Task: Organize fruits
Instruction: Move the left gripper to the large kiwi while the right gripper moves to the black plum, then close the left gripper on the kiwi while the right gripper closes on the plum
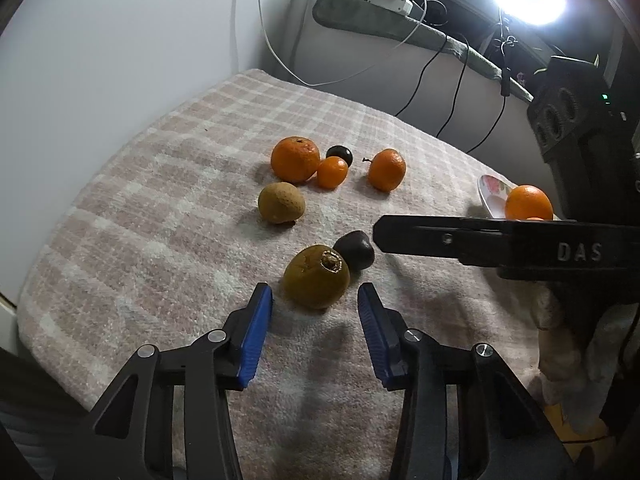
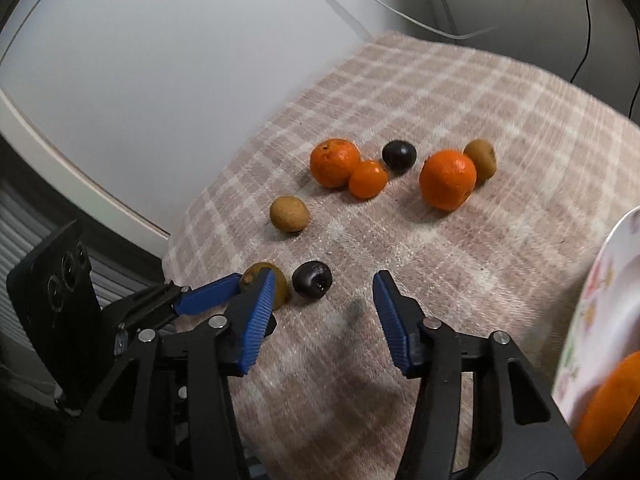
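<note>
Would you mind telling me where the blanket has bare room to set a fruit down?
Free: the blanket's left stretch beside the wall, and the patch between the right claw and the plate. Crowded: the orange cluster at the back, and the near kiwi touching a plum.

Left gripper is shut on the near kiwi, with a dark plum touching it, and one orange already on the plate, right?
Not quite. In the left wrist view the left gripper is open, its fingers either side of the near kiwi without touching. The dark plum does sit against it, and one orange is on the plate.
</note>
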Tool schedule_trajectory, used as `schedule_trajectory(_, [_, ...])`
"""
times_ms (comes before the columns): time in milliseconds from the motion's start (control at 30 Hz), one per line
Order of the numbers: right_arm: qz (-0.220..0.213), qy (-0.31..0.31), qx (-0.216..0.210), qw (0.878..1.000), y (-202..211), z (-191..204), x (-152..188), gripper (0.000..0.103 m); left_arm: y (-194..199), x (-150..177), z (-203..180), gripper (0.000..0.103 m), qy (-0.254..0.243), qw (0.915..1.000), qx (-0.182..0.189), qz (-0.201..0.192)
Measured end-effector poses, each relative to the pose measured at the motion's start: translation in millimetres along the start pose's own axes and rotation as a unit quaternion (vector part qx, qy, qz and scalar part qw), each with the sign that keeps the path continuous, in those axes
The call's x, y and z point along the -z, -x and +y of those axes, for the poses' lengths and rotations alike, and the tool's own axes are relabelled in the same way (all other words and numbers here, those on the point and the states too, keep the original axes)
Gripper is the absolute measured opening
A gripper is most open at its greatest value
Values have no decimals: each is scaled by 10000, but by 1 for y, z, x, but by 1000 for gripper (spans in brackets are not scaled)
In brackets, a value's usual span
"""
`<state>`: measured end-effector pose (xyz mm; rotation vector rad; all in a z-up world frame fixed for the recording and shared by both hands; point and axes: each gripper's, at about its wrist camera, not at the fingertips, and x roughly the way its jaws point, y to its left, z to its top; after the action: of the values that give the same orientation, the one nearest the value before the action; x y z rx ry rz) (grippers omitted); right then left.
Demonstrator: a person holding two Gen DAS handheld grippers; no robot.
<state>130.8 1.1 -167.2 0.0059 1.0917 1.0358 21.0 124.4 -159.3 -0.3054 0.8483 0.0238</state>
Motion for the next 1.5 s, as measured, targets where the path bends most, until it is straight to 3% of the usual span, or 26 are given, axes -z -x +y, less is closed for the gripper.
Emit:
schedule_trajectory(333, [185,-52,-156,9997,-18,0,-2,42,-6,-4,-1,42,-34,10000,-12,-17])
schedule_trajectory(567, [251,-15,-160,9996,-23,1,-2,36,-8,-5,0,37,-64,10000,-67,-19])
schedule_trajectory(700, [295,47,-163,9994,-25,3,-1,26,-10,-6,0,32,-80,9999,-83,-28])
schedule_trajectory(900, [275,53,-187,9994,-25,3,0,24,-9,-6,-1,30,-71,9999,-92,-42])
schedule_trajectory(1500, [-426,119,60,9990,45,-3,6,24,5,-13,-28,29,-188,9994,267,-118])
